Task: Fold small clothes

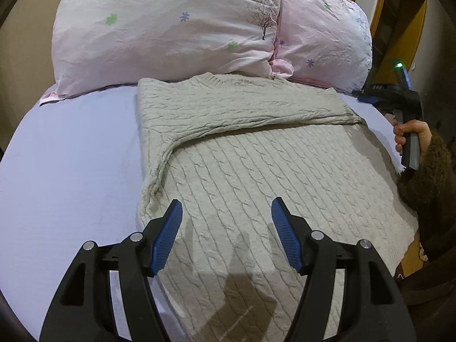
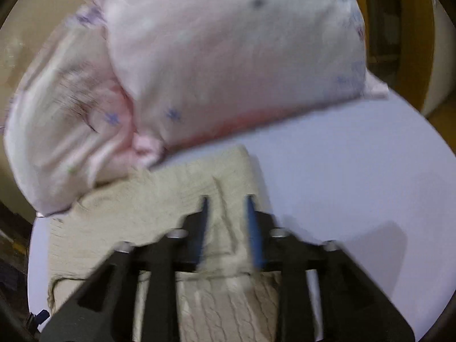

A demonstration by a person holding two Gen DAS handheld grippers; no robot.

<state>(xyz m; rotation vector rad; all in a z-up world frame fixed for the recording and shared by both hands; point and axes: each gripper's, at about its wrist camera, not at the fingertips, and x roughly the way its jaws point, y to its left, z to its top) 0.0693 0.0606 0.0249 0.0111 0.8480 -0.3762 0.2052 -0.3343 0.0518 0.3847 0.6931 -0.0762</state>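
A beige cable-knit sweater [image 1: 256, 171] lies flat on the lilac bed sheet [image 1: 71, 171], collar toward the pillows, with a sleeve [image 1: 242, 111] folded across its chest. My left gripper [image 1: 226, 208] is open and empty above the sweater's lower left part. My right gripper [image 2: 226, 213] is open over the sweater's upper right corner [image 2: 171, 199]; this view is blurred and nothing sits between its fingers. The right gripper's body and the hand holding it also show at the right edge of the left wrist view [image 1: 404, 108].
Two pink flowered pillows [image 1: 165, 28] [image 1: 325, 40] lie at the head of the bed just beyond the collar. Yellow wooden furniture [image 1: 410, 28] stands past the bed's right side. Bare sheet [image 2: 356, 171] lies on both sides of the sweater.
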